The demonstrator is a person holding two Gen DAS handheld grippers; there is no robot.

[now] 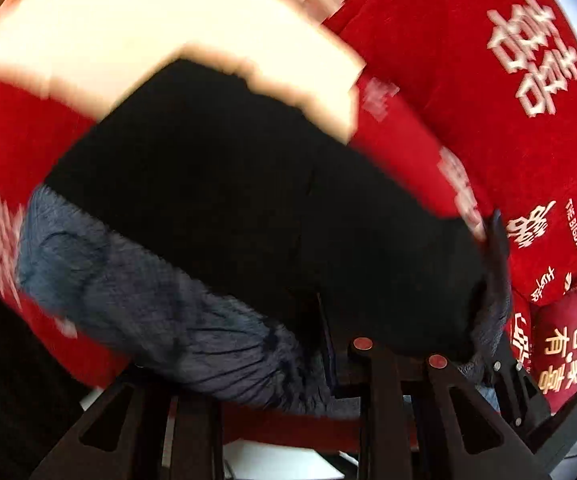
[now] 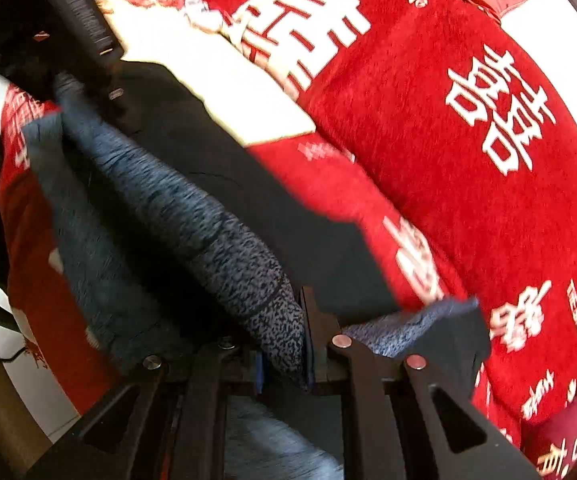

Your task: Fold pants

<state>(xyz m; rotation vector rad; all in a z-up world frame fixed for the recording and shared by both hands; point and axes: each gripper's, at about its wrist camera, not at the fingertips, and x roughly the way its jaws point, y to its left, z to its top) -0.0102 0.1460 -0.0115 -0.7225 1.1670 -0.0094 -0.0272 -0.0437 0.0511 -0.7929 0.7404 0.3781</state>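
Pants (image 2: 216, 224) hang stretched between both grippers — left (image 1: 328, 368) and right (image 2: 284, 356) each clamp the fabric.

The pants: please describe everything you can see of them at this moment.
The pants are black outside, with a fleecy blue-grey lining turned out along one edge. The cloth looks thick and soft. They hang stretched between the two grippers above the red bedspread: the right gripper is shut on the lined edge at one end, the left gripper on the other. The black part drapes down onto a cream patch of the bedspread. Motion blur hides finer details.
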